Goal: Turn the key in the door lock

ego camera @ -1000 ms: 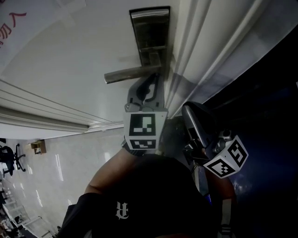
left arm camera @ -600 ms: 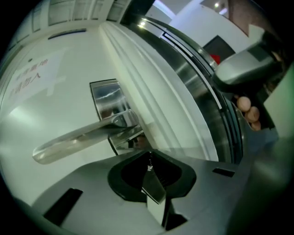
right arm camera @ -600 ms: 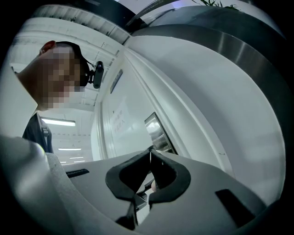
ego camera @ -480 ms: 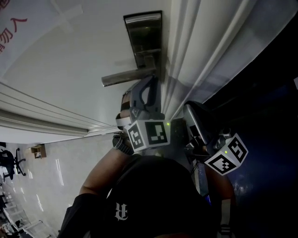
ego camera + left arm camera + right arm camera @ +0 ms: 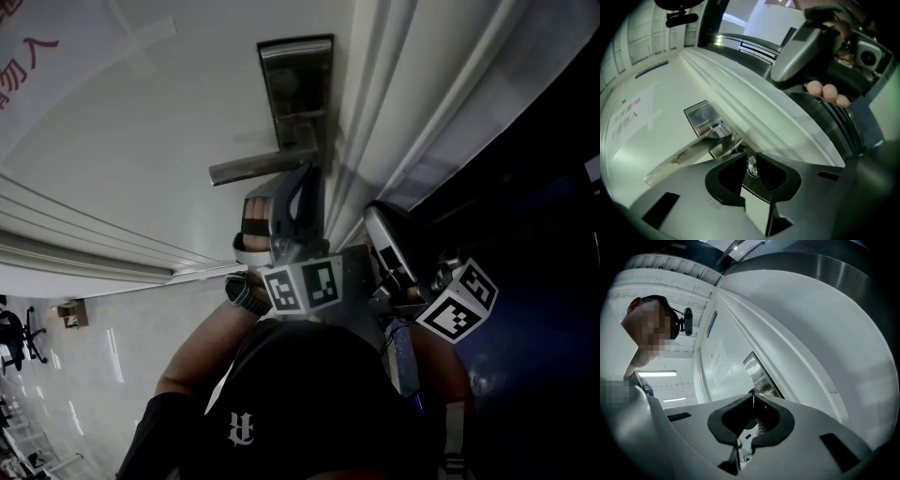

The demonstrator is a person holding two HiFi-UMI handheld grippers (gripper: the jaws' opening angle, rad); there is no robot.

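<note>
Key point(image 5: 751, 166) pinched between left tool point(image 5: 750, 160) jaws, just beside door handle point(image 5: 686, 158).

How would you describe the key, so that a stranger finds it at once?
On the white door, find the metal lock plate with its lever handle. Near the lever's base, the left gripper pinches the key: small, shiny, the only thing held between jaws.

This looks like an office building, at a doorway off an open work area. A white door point(image 5: 141, 122) with a brushed-metal lever handle point(image 5: 258, 167) and lock plate point(image 5: 295, 89) carries a taped paper notice point(image 5: 19, 56) with red print at the upper left. At the lower left, a glossy pale tiled floor point(image 5: 103, 356) runs off to a black swivel chair point(image 5: 13, 334). Long ceiling strip lights point(image 5: 656, 374) glow at the left of the right gripper view.
</note>
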